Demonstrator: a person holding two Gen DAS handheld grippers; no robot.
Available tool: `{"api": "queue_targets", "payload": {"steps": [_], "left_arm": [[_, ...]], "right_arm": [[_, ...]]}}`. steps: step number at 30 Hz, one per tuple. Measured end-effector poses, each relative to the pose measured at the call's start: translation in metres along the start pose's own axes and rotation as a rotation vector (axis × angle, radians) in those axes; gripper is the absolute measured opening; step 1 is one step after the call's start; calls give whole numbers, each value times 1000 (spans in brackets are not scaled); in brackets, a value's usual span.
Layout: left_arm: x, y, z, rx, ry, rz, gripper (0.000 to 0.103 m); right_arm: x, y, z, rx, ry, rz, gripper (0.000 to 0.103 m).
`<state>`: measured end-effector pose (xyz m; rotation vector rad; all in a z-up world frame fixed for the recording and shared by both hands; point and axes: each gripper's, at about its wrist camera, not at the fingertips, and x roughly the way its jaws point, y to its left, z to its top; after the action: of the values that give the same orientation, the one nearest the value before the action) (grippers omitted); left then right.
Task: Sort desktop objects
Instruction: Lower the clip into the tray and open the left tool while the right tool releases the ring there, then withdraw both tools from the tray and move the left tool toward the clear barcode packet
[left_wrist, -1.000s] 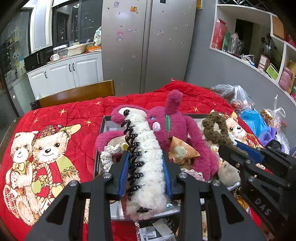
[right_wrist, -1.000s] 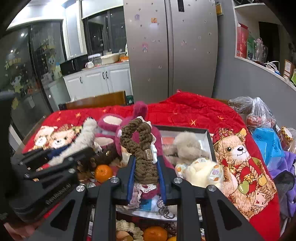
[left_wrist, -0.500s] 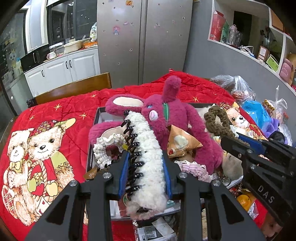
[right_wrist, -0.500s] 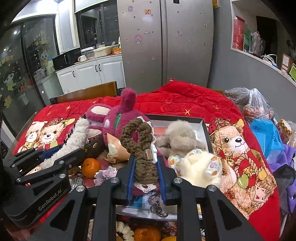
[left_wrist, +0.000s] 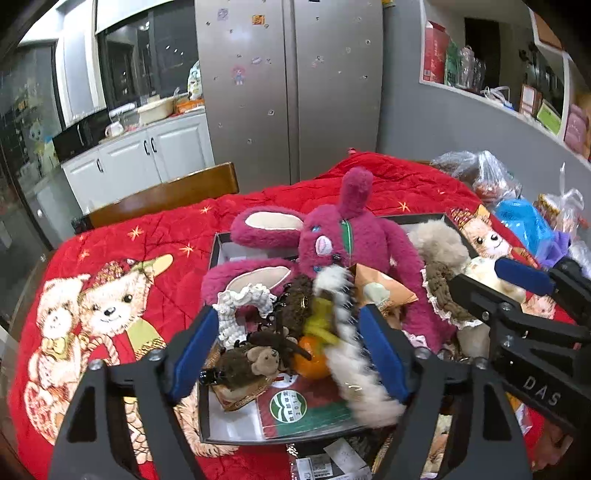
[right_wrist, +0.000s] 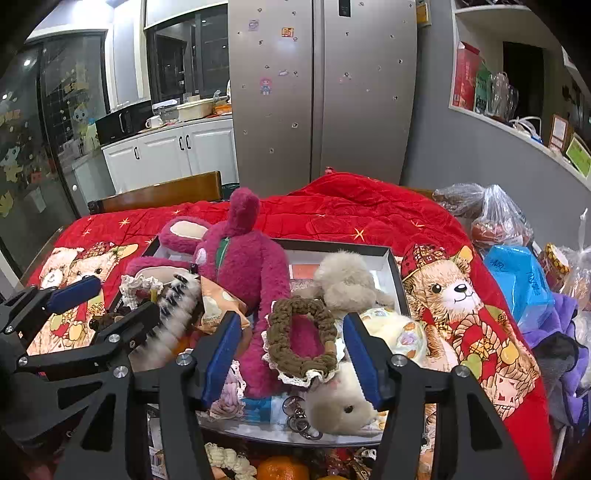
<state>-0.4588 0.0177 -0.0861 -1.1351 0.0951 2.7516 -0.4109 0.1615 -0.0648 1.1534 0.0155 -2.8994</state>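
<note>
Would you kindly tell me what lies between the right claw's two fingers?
A brown knitted scrunchie lies loose between them on the pink plush rabbit, seen in the right wrist view.

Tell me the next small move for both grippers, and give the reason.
Probably draw both grippers straight back. The left gripper is open, and the fluffy white hair claw clip looks motion-blurred between its fingers, leaning over the clutter in the black tray. The right gripper is open too, with the brown knitted scrunchie lying on the magenta plush rabbit. Neither grips anything now.
</note>
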Motion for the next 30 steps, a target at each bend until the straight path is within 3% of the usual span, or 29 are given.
{"api": "queue_targets", "payload": {"steps": [17, 30], "left_arm": [[10, 4, -3, 4, 35, 37, 82], [-16, 3, 4, 12, -2, 39, 82]], "right_arm": [[6, -9, 0, 25, 35, 18, 68], [-8, -20, 7, 52, 33, 33, 68]]}}
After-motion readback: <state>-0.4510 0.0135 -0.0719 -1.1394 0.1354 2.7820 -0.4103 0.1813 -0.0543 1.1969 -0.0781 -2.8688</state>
